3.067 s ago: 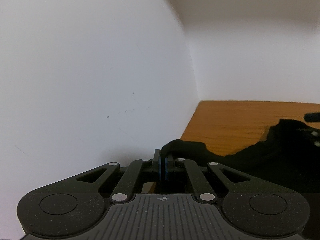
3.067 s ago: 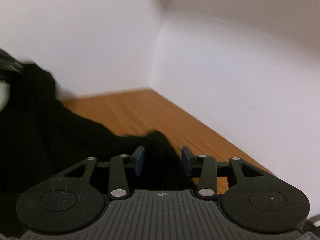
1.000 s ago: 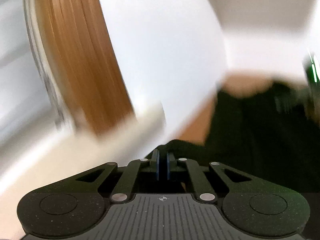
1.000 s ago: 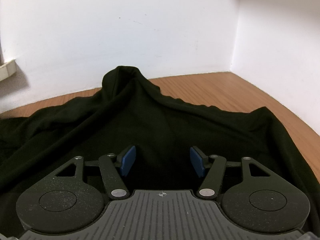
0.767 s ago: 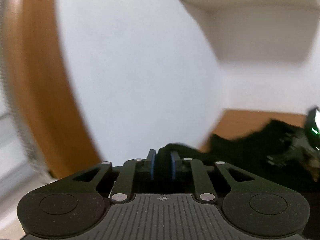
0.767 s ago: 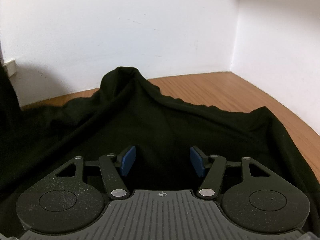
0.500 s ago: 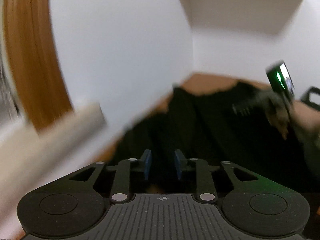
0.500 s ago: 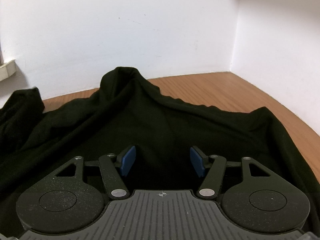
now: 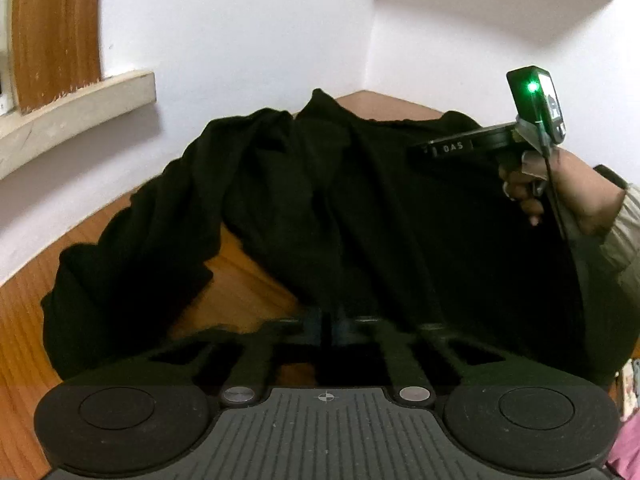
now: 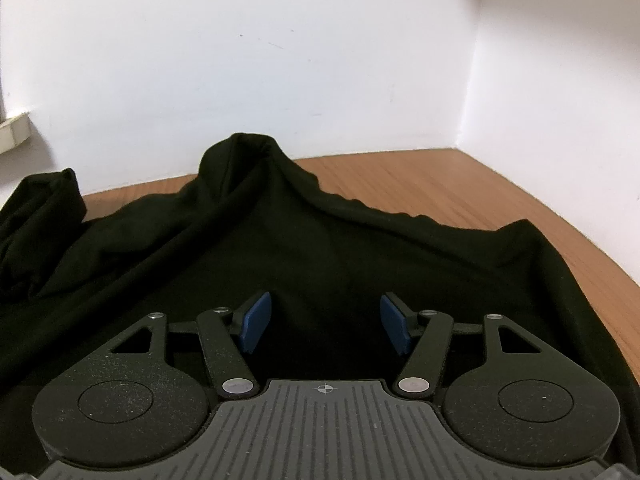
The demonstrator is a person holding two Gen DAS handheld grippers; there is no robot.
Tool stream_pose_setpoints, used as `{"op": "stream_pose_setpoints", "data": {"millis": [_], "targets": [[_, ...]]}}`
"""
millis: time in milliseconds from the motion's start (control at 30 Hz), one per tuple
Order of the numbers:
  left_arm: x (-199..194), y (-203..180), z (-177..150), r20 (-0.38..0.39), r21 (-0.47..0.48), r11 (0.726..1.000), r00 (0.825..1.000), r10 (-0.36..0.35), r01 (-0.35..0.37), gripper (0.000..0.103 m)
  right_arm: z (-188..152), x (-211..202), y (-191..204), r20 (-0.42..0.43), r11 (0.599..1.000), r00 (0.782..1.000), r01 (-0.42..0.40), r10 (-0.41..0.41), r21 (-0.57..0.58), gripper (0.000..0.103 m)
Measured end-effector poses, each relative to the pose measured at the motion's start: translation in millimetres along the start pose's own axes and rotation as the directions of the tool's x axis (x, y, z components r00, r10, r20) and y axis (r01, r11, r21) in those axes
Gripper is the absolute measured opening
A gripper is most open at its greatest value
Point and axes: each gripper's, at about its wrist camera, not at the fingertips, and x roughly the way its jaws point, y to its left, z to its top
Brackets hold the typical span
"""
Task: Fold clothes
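- Fabric: a black garment sprawls in loose folds across the wooden table, bunched against the far wall, one sleeve-like part trailing off to the left.
- Handling, as I judge it: soft, light and limp; it will sag and drag, so take it by a hem or corner, not mid-panel.
- Left gripper: jaws have just been closing and now stand pressed together at the near edge; whether cloth is pinched there is too dark to tell.
- Right gripper: blue pads spread apart above the cloth, holding nothing.
- Writing: "DAS" reads on the right gripper's side in the left wrist view, below a green light.
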Motion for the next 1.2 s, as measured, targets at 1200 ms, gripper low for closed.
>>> {"op": "stream_pose_setpoints", "data": {"millis": [1200], "targets": [[-105, 76, -22, 0.059, -0.071, 0.994, 0.994, 0.091, -0.087, 0.038, 14, 15, 62, -0.005, 0.999, 0.999, -0.043, 0.043, 0.029, 0.064]]}}
